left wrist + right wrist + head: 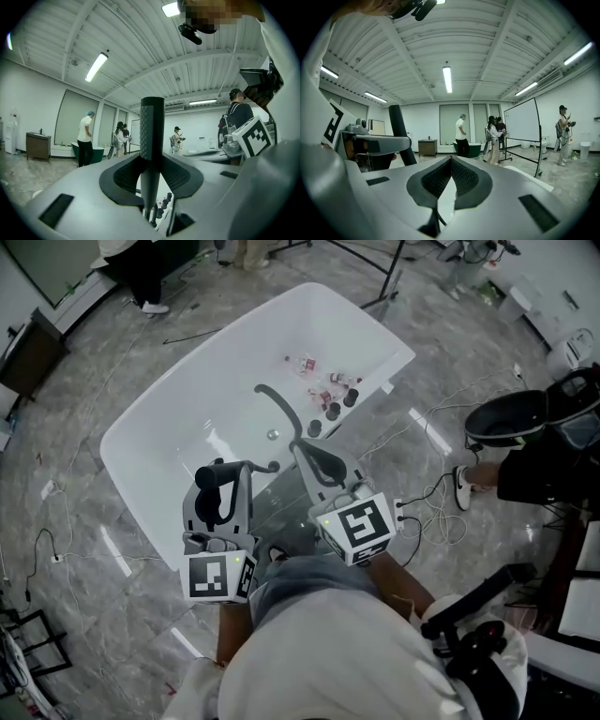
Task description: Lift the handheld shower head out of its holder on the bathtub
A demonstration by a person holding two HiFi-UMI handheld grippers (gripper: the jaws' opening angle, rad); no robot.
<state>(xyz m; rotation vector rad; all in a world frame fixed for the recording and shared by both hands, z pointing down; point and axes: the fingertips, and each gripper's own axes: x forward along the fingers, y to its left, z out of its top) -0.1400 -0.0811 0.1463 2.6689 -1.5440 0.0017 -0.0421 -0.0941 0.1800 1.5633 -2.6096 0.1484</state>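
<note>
The shower head (208, 476) is dark, with a black textured handle (152, 136) standing upright. My left gripper (225, 491) is shut on that handle, its pads (123, 177) pressing either side, above the near rim of the white bathtub (141, 418). The grey hose (279, 407) curves from inside the tub up to my right gripper (305, 448). In the right gripper view the right gripper's (451, 161) pads meet at their tips, and a thin stretch of hose (436, 219) shows in the gap behind them. Both grippers point about level, side by side.
Several small bottles (323, 390) lie at the tub's far end, near a drain (273, 435). Cables (441, 418) trail over the marble floor on the right, beside a seated person (525, 456). A stand's legs (384, 277) are beyond the tub. People stand across the room (461, 133).
</note>
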